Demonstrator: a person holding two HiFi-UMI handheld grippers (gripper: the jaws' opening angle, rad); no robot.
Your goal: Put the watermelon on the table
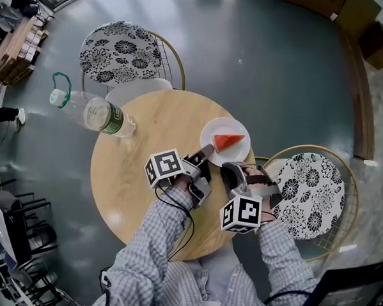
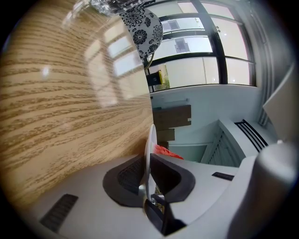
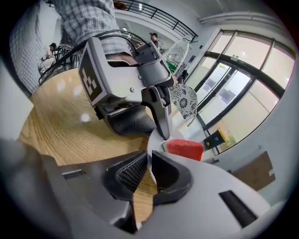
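Note:
A red watermelon slice (image 1: 229,141) lies on a small white plate (image 1: 209,130) on the round wooden table (image 1: 135,184). My left gripper (image 1: 207,150) is shut on the plate's left rim; in the left gripper view the plate (image 2: 150,149) stands edge-on between the pads (image 2: 128,175), with the slice (image 2: 163,151) behind. My right gripper (image 1: 231,168) sits at the plate's near rim. In the right gripper view the plate's rim (image 3: 155,142) reaches between the right gripper (image 3: 148,170) jaws, wood showing beside it, pads apart. The slice (image 3: 185,148) and left gripper (image 3: 163,133) lie just beyond.
A clear water bottle (image 1: 98,114) with a green label lies on the table's far left. One patterned chair (image 1: 123,50) stands beyond the table, another (image 1: 307,189) at its right. Boxes (image 1: 337,1) sit on the floor at the far right.

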